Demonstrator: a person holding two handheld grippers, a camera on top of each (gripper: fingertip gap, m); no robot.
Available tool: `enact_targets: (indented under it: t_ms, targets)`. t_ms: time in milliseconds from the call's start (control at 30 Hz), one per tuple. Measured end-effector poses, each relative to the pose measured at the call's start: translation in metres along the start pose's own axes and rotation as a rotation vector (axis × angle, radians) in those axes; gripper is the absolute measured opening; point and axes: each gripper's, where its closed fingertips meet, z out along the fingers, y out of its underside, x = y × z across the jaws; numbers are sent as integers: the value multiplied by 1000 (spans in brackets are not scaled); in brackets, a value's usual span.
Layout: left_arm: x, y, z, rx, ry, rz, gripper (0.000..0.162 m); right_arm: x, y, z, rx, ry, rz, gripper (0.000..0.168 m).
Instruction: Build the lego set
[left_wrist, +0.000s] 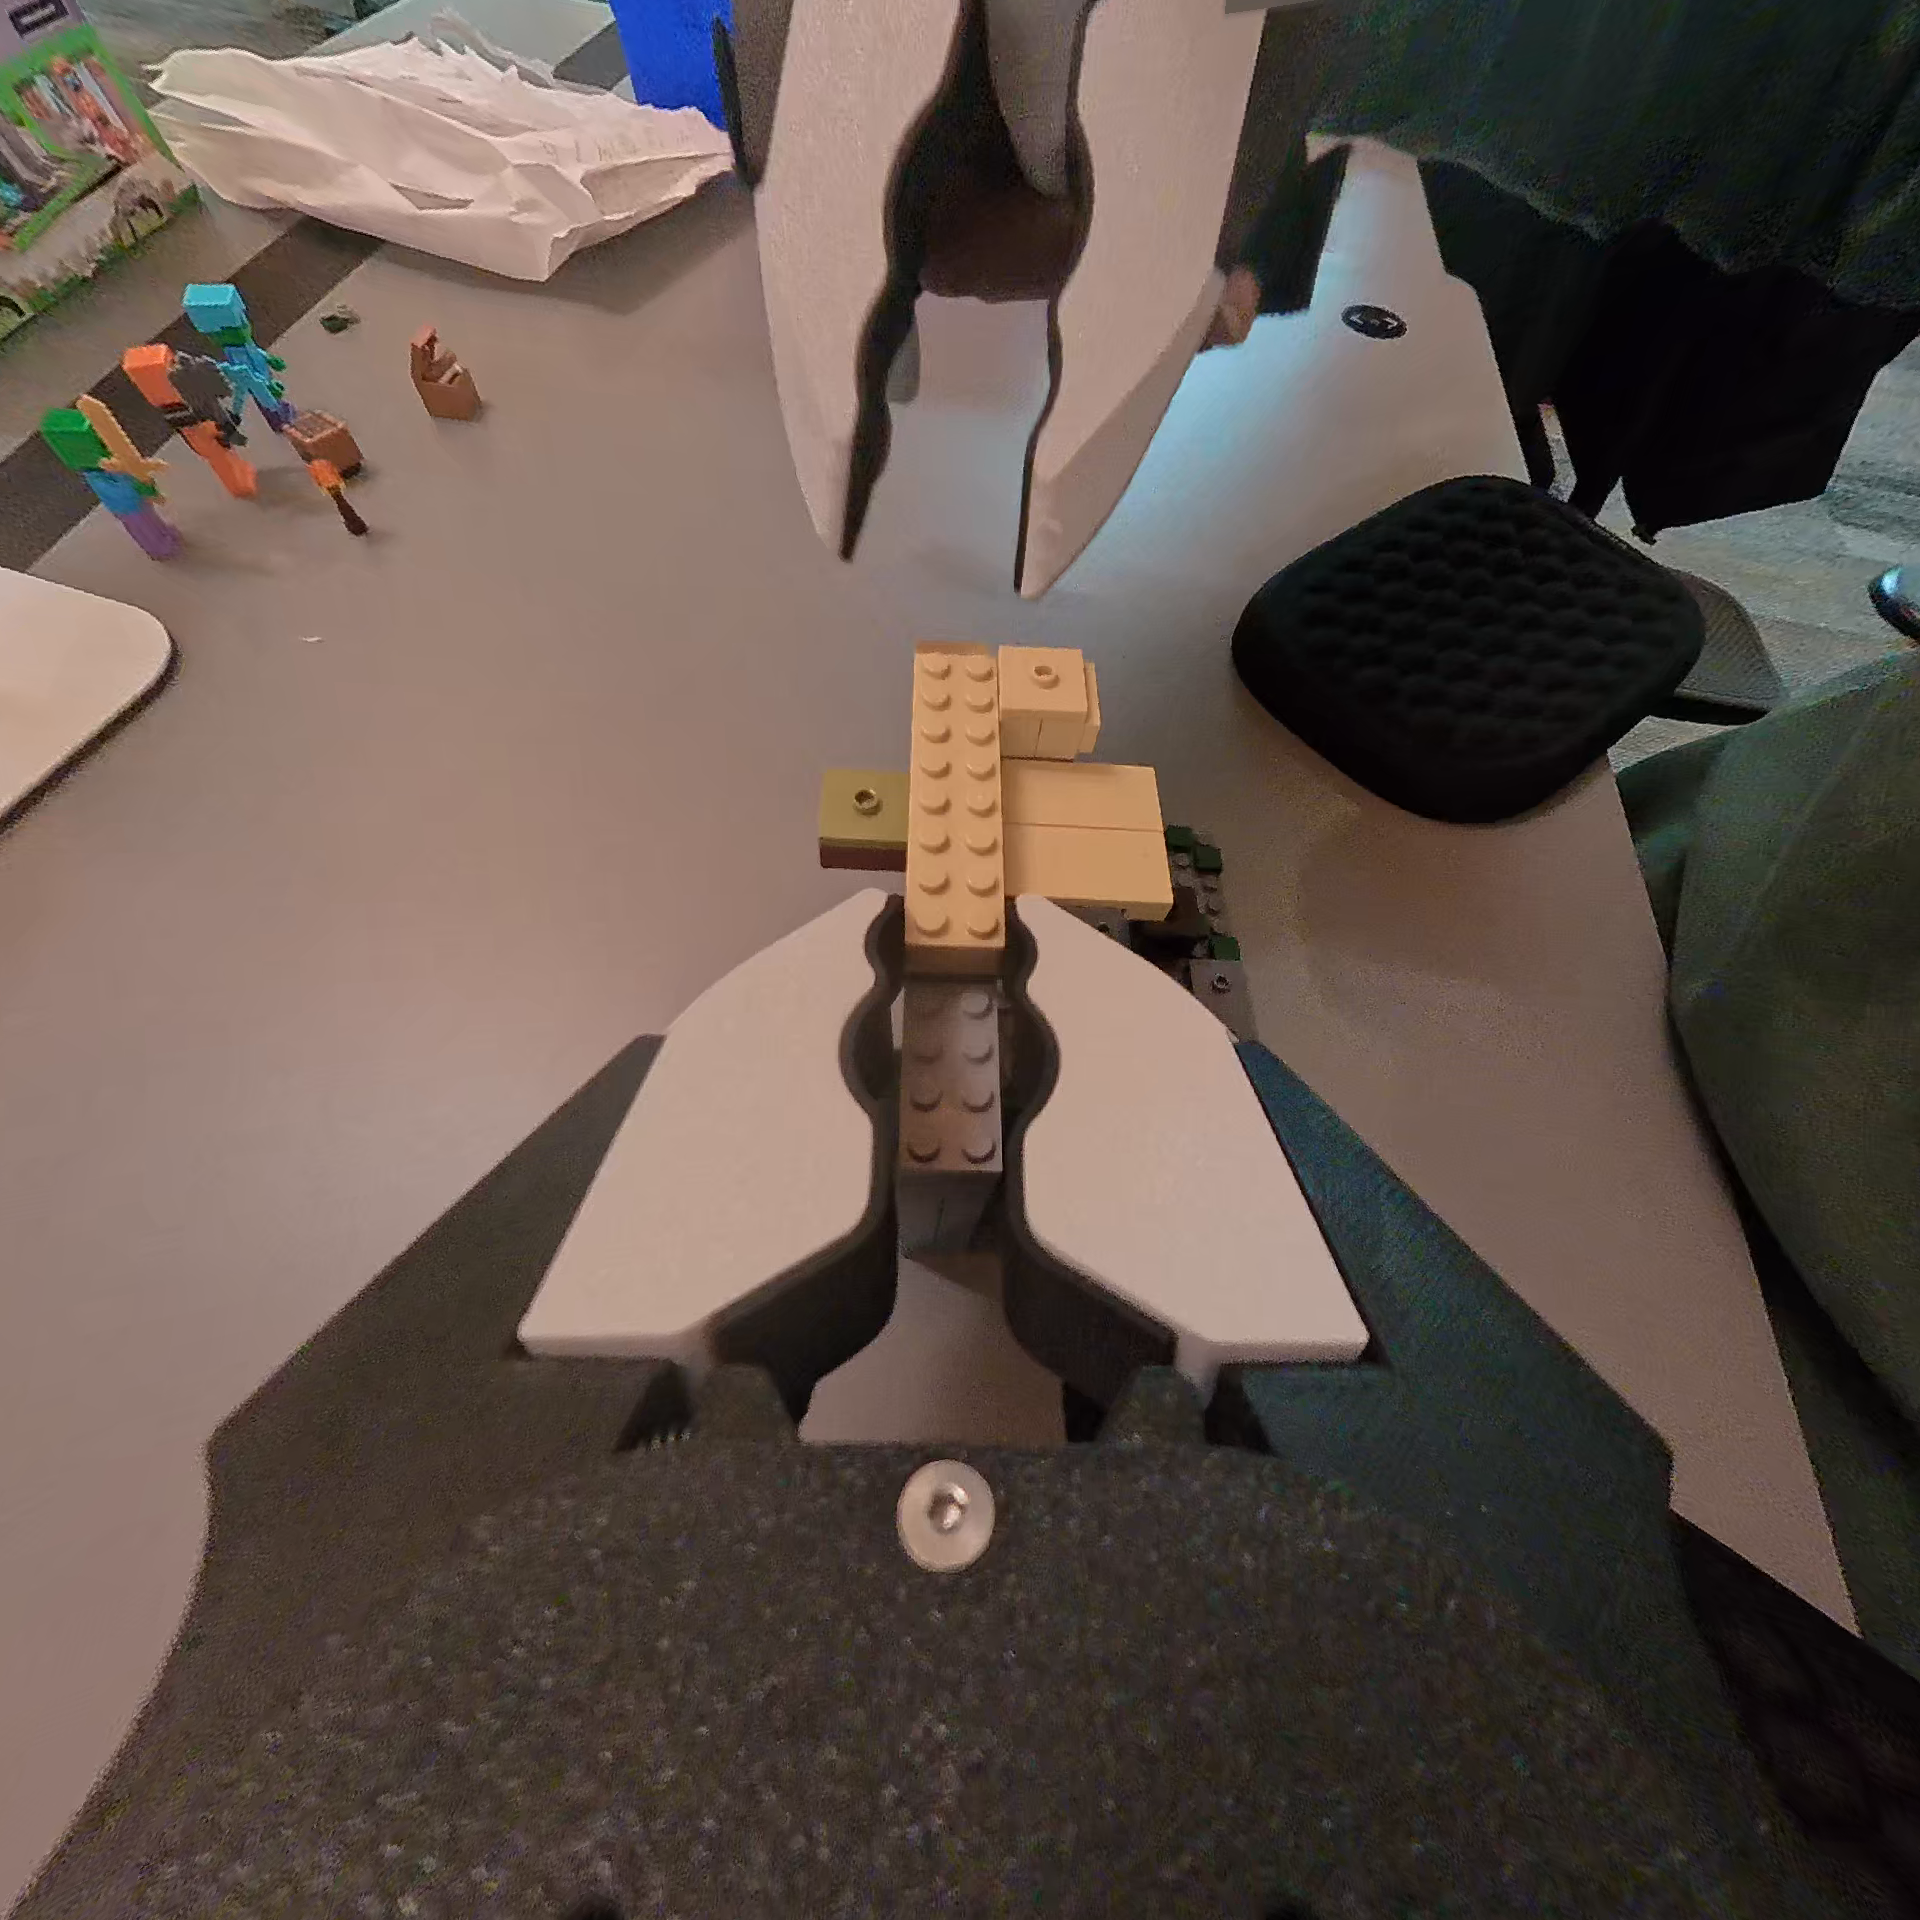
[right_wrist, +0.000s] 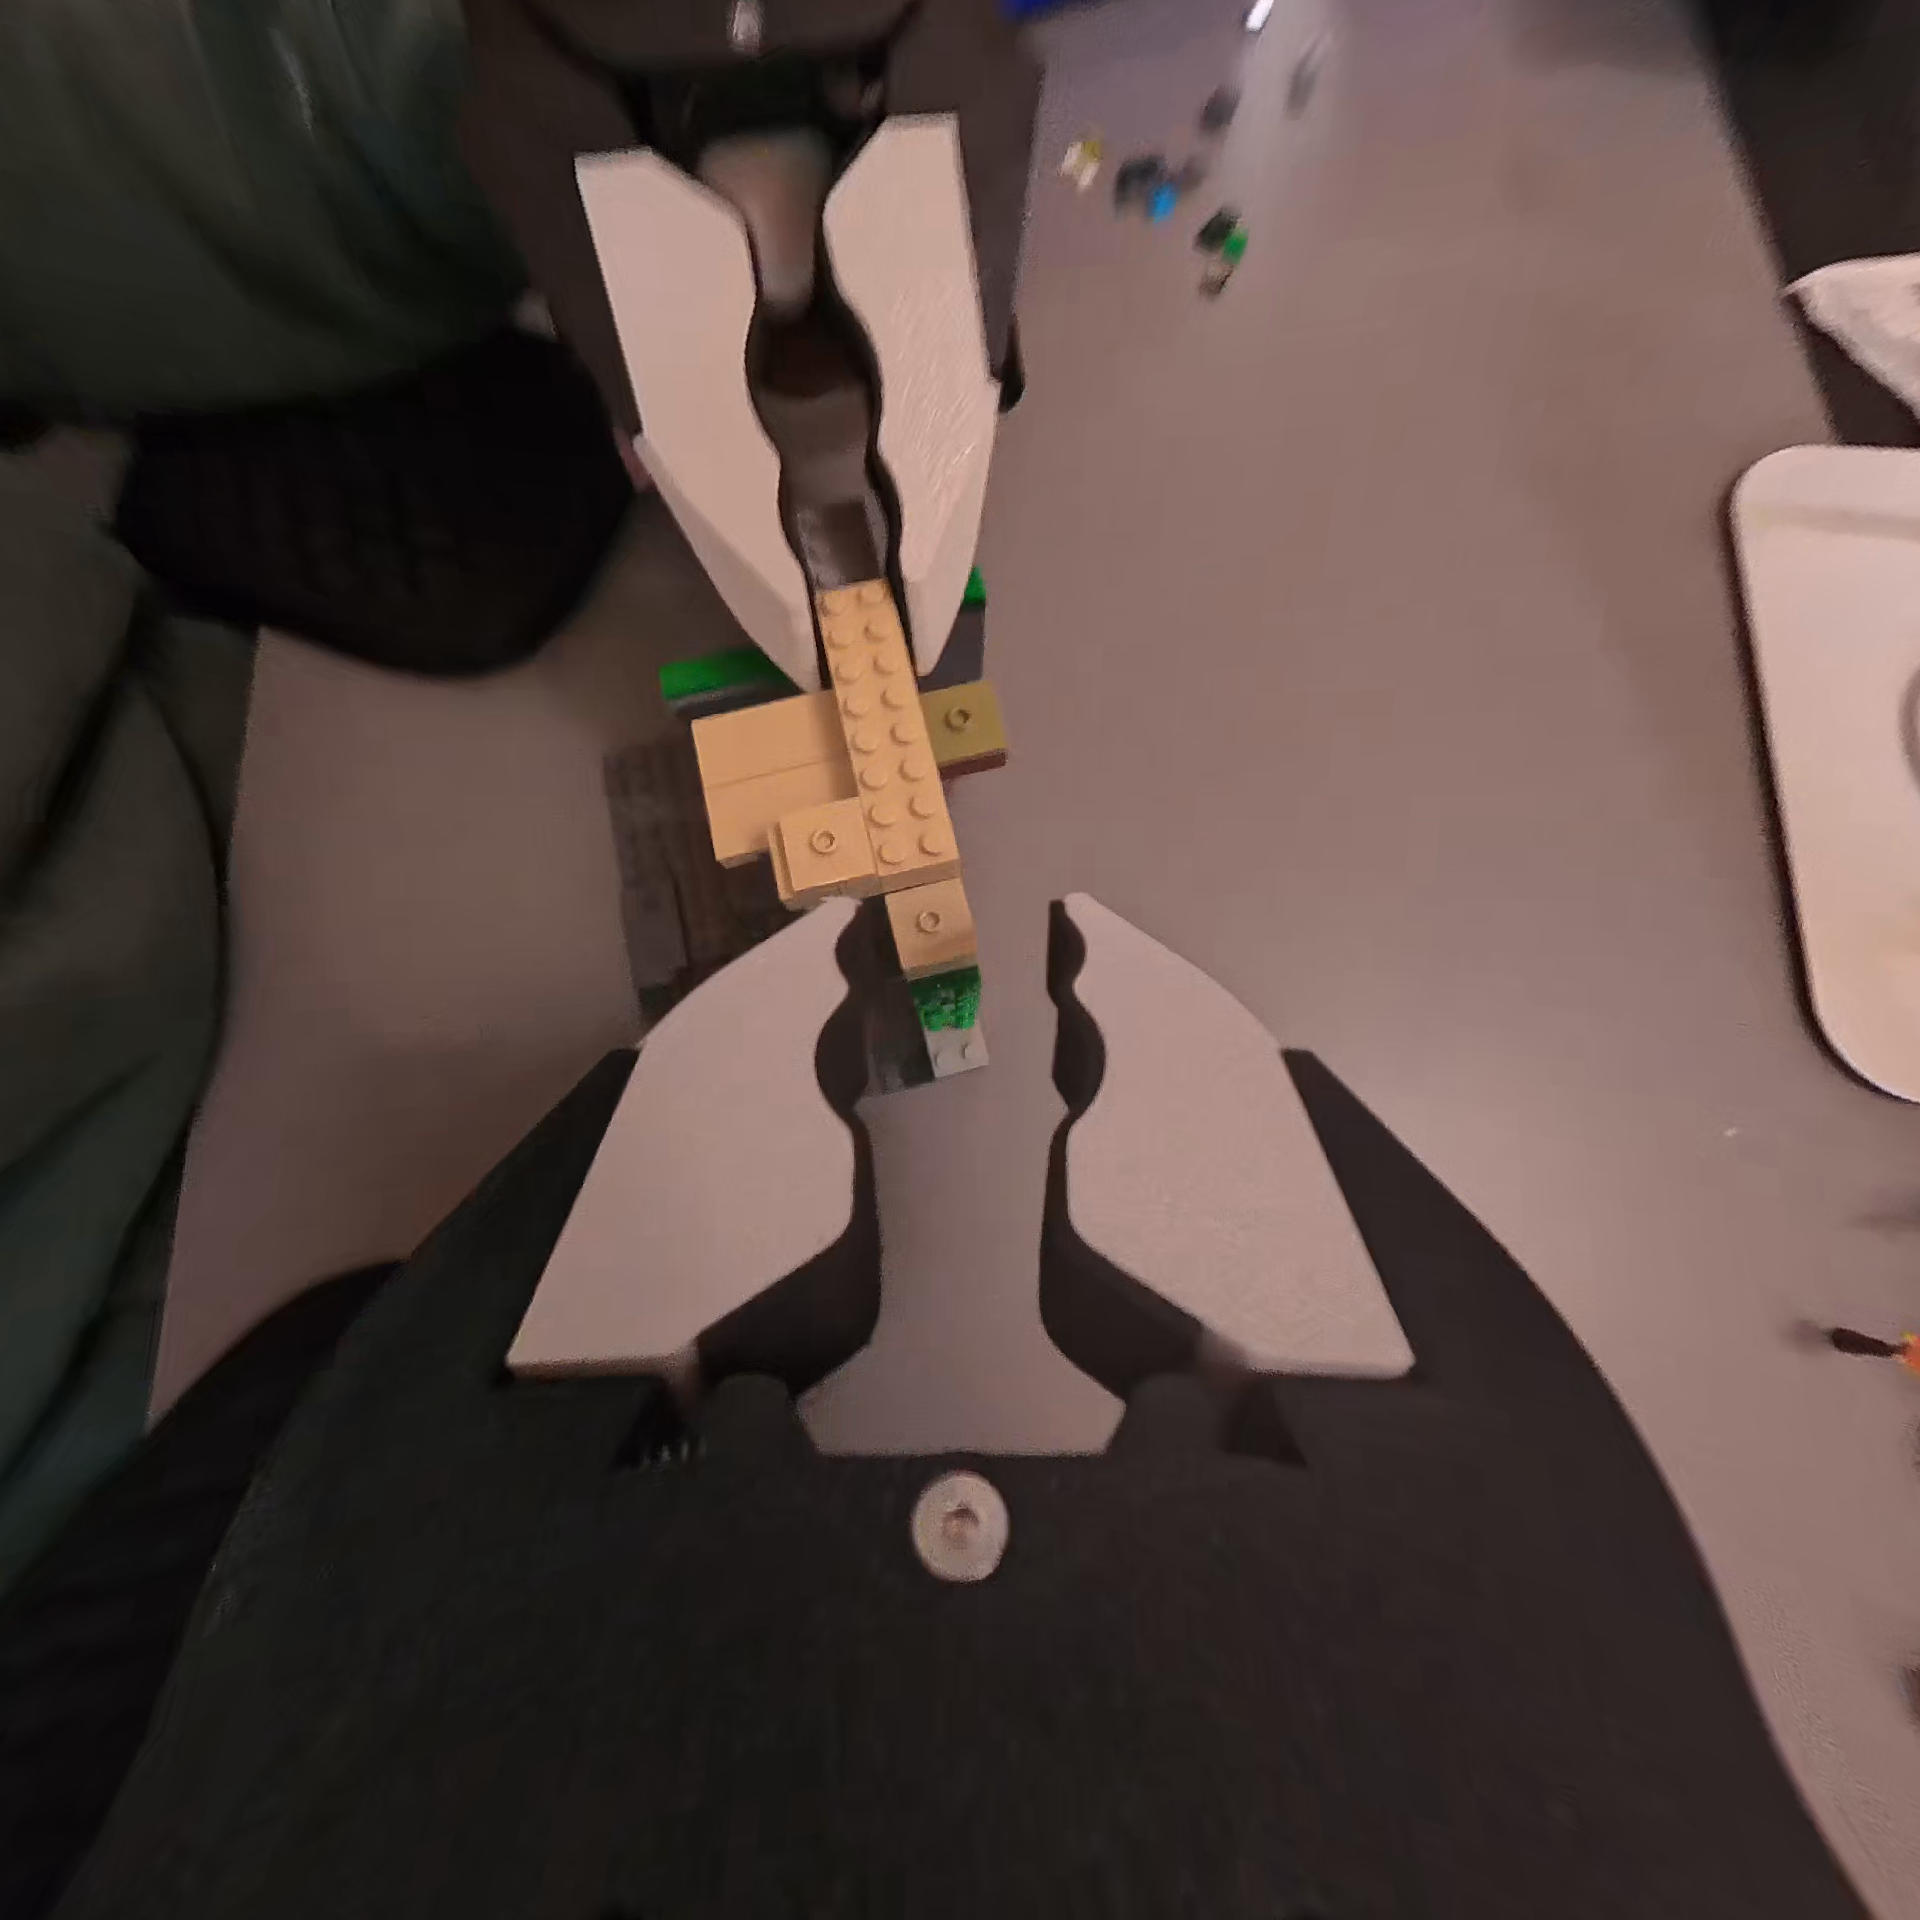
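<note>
On the grey counter: part-built lego model, tan plates over grey and green base, pinched at its near end by left gripper; right gripper empty, jaws spread; minifigures assembled, loose bricks remaining.

Smooth grey tabletop is filling both views under dim light. Black mesh-padded chair seat is sitting just beside its edge.
</note>
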Motion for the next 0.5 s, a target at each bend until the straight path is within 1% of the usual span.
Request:
enact_targets:
  t_ms: [33,133,167,300,433,500]
  targets:
    - [0,0,0,1,-1,5,17,3,-1,-4,51,18,20,37]
    - [-2,-1,0,5,-4,22,17,10,2,-13,181,58,83,60]
    - [-2,-1,0,8,-7,31,17,12,6,-14,211,69,97,63]
    - [-6,-2,0,28,-14,76,18,16,24,-9,311,97,90,66]
    - [-18,-4,0,58,-43,84,21,17,39,3,341,144,25,65]
    - [-24,-5,1,78,-68,85,23,16,43,8,346,162,11,62]
